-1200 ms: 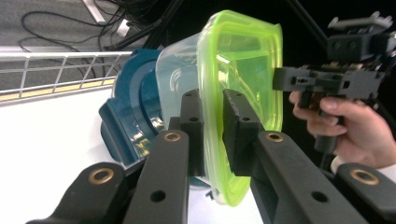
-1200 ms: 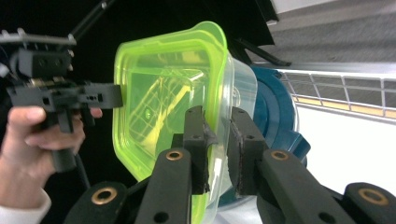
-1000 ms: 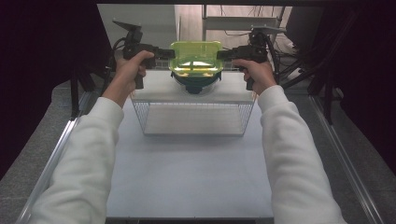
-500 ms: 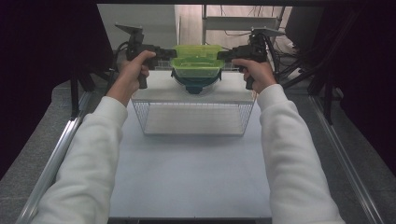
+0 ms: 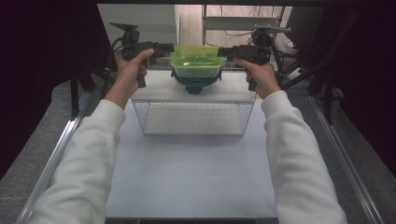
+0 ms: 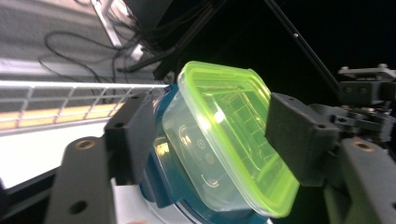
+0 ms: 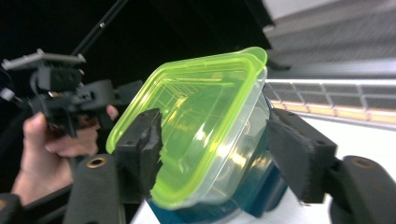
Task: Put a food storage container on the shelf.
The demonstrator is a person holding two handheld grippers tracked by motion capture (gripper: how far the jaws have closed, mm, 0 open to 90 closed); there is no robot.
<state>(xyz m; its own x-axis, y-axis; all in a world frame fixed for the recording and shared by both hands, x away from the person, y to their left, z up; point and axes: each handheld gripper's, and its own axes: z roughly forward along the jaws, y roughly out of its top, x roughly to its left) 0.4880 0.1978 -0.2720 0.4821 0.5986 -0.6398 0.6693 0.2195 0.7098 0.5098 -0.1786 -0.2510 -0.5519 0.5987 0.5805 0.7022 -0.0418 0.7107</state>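
A clear tub with a lime-green lid [image 5: 196, 63] rests on a dark blue container [image 5: 196, 85] at the far side of a wire basket [image 5: 194, 119]. My left gripper [image 5: 166, 48] flanks the tub from the left and my right gripper [image 5: 225, 52] from the right. Both sets of jaws have just been opening. In the left gripper view the tub [image 6: 233, 140] and the blue container [image 6: 159, 186] lie between the wide-apart pads of my left gripper [image 6: 215, 135]. The right gripper view has the tub [image 7: 205, 126] between the spread pads of my right gripper [image 7: 219, 154].
The basket stands on a white table top [image 5: 191, 177] with metal rails [image 5: 56, 149] along both sides. Cables and dark stands [image 5: 299, 60] crowd the far right, and black curtains hang on either side.
The green-lidded tub was tilted up toward the camera between the grippers; it has come down flat onto the blue container. Both grippers' jaws have widened. The hands stayed in place.
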